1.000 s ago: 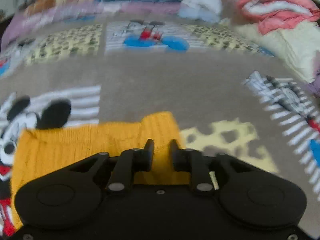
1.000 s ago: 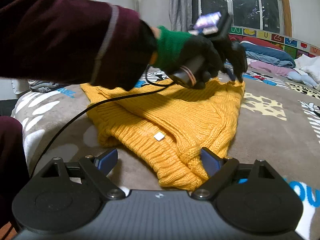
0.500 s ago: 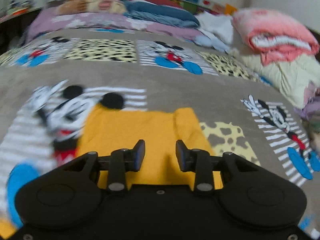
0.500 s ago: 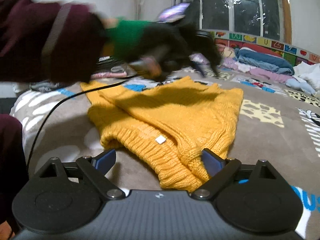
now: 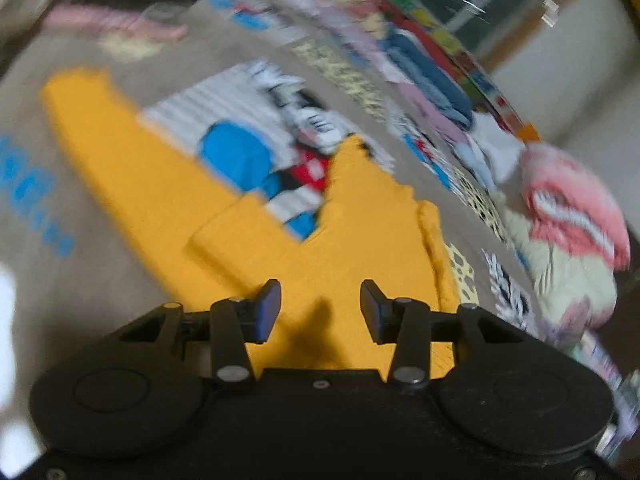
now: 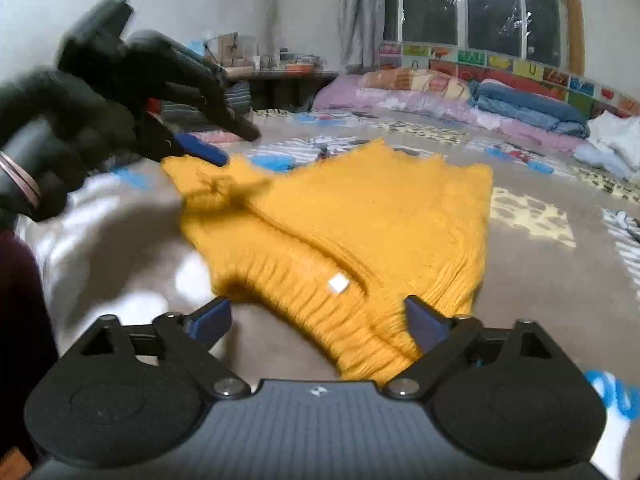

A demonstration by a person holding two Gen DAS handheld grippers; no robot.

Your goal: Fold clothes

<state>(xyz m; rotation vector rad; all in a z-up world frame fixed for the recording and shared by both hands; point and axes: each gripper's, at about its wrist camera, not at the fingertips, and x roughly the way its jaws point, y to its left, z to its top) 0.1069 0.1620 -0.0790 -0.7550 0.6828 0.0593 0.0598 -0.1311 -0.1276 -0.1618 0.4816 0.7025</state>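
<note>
- Sweater point(image 6: 360, 224), yellow knit, partly folded, flat on the patterned blanket point(image 6: 540, 264) of the bed; ribbed hem nearest the right gripper, white tag point(image 6: 338, 283) showing on the top layer.
- In the left wrist view, same sweater point(image 5: 352, 240) right below the fingers, one long yellow strip, probably a sleeve point(image 5: 120, 168), stretching away to the upper left over the cartoon print.
- Step in hand, as a judgement: between folds — one side seemingly laid over the body, loose sleeve not yet tucked in.
- Next move likely calls for a fresh pinch on that sleeve or on an outer edge, then a carry across the body; needs a clean grab of the top layer only, else the fold beneath drags along.
- Left gripper point(image 5: 320, 312): fingers part-way spread and opening, nothing between them, sweater only in the background beneath; view heavily blurred.
- From the right wrist view, left gripper point(image 6: 200, 150) up at the sweater's far-left corner, carried by a dark-gloved hand point(image 6: 60, 140); blue fingers just above or at the knit, contact impossible to tell through the blur.
- Right gripper point(image 6: 320, 320): fingers spread wide, empty, poised low over the hem at the near edge; hem framed between the fingers but not pinched.
- Further out: folded bedding in pink and blue point(image 6: 500, 108) along the far side of the bed, a pink bundle point(image 5: 572, 208) at the right, a dark window point(image 6: 460, 8) behind.
</note>
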